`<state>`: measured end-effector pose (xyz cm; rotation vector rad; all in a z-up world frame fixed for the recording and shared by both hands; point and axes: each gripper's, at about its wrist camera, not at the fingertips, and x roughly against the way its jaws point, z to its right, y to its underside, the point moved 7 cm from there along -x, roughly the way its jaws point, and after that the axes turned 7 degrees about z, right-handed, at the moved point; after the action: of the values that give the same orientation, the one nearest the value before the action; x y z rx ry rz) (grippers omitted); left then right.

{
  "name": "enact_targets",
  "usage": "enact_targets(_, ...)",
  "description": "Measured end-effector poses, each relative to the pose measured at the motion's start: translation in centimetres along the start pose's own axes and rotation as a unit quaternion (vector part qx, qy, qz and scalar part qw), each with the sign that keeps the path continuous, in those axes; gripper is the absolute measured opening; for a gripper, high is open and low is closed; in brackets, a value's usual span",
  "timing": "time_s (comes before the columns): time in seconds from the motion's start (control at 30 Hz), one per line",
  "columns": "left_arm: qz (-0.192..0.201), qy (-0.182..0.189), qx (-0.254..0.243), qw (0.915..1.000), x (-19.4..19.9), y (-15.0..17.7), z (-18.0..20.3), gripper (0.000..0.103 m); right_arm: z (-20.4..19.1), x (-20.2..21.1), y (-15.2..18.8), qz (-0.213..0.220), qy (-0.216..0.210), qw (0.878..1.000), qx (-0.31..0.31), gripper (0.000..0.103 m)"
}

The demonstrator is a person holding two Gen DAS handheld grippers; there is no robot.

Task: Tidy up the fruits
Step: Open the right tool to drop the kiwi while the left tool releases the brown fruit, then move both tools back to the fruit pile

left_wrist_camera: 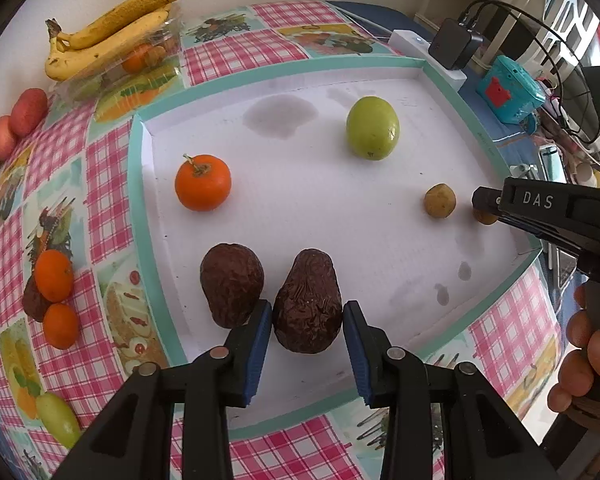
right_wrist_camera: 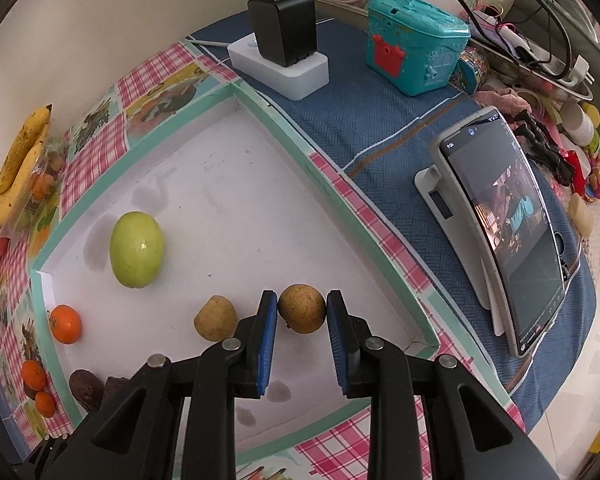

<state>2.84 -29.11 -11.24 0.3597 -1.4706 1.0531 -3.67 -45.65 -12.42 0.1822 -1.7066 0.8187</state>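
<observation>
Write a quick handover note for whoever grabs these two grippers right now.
Left gripper: open around the right-hand wrinkled dark brown avocado, pads not clearly pressing.
Right gripper: shut on a small round brownish-yellow fruit.
In the white tray with teal rim: second avocado, orange mandarin, green apple, another small brownish fruit.
Left: yellow bananas and two mandarins on the tablecloth.

A: What can't you make out from the left wrist view?
B: The second small brown fruit (left_wrist_camera: pixel 485 217) is mostly hidden behind the right gripper (left_wrist_camera: pixel 485 199).
A: And from the right wrist view?
B: The avocados (right_wrist_camera: pixel 86 389) are half covered by the left gripper's black body; the bananas (right_wrist_camera: pixel 14 172) run off the edge.
</observation>
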Motion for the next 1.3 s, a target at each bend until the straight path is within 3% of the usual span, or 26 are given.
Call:
enact_targets(0.3, 0.005, -0.002, -0.014, 0.9999, 0.6, -0.3, 0.4, 0.051, 0.2, 0.2, -0.1, 0.003, 0.006, 1.000, 0.000, 0.028)
enact_targets(0.43, 0.016, 0.002, -0.014, 0.9998, 1.7, -0.7, 0.3, 0.056, 0.1, 0.9, -0.4, 0.011, 0.005, 1.000, 0.003, 0.041)
enact_targets(0.67, 0.044, 0.000, 0.010, 0.9990, 4.0, -1.8, -1.5, 0.060, -0.9, 3.3, -1.4, 0.042, -0.004, 0.999, 0.015, 0.048)
enact_targets(0.83, 0.063, -0.003, 0.063, 0.9960, 5.5, -2.7, -5.0, 0.064, -1.5, 4.9, -1.7, 0.057, -0.012, 0.998, 0.023, 0.048)
enact_targets(1.03, 0.078, 0.001, 0.151, 0.9855, 7.0, -3.0, -10.5, 0.067, -2.2, 6.2, -1.9, 0.070, -0.018, 0.997, 0.032, 0.049)
enact_targets(1.1, 0.084, -0.008, 0.169, 0.9820, 7.5, -2.9, -12.1, 0.069, -2.6, 6.5, -2.0, 0.074, -0.020, 0.996, 0.037, 0.052)
enact_targets(1.17, 0.092, -0.019, 0.188, 0.9776, 8.1, -2.8, -14.0, 0.071, -3.0, 6.7, -2.0, 0.076, -0.023, 0.996, 0.041, 0.062)
enact_targets(1.3, 0.106, -0.037, 0.228, 0.9672, 9.1, -2.4, -17.3, 0.082, -4.1, 7.0, -1.9, 0.078, -0.032, 0.995, 0.054, 0.062)
